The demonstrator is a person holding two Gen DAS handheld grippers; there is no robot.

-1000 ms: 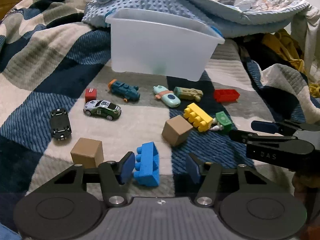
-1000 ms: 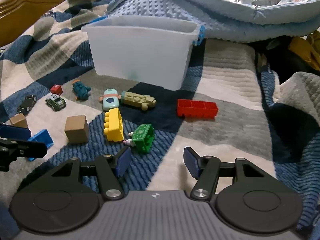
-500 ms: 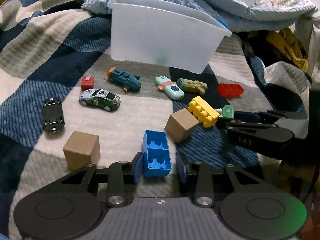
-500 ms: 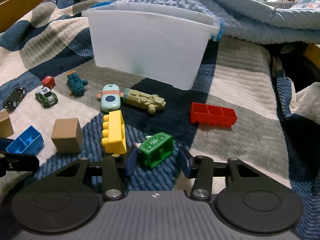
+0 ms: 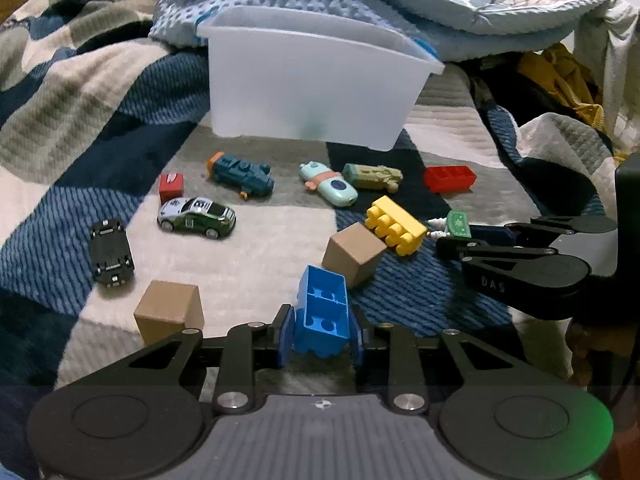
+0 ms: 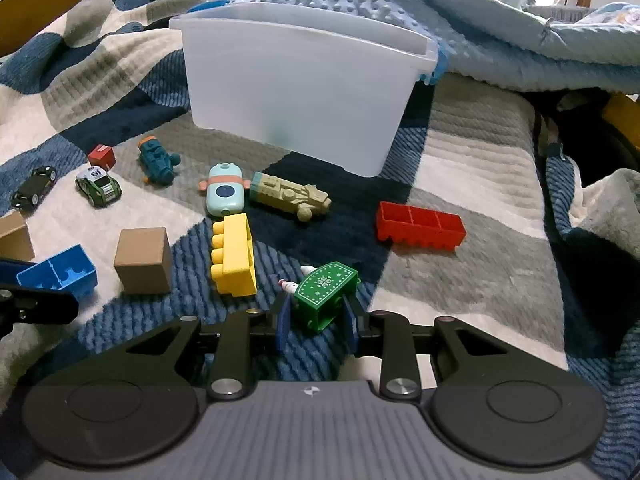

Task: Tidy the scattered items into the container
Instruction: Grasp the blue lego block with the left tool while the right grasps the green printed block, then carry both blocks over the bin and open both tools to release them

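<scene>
My left claw (image 5: pixel 322 338) is closed on the blue plastic building block (image 5: pixel 323 316), both pads pressed against its sides, hollow underside facing up. My right claw (image 6: pixel 316 320) has its pads against the flanks of the green toy block with white snowflake print (image 6: pixel 326 294), gripping it near the bed. The translucent white plastic bin (image 6: pixel 304 92) stands at the far side on the blue, white and grey checked blanket (image 6: pixel 472 168). Between it and my claws lie a yellow studded block (image 6: pixel 234 256), a tan wooden cube (image 6: pixel 142 260), a red three-cell block (image 6: pixel 420 226) at right, an olive toy vehicle (image 6: pixel 290 196), and a green-and-white toy car (image 5: pixel 196 216) at left.
</scene>
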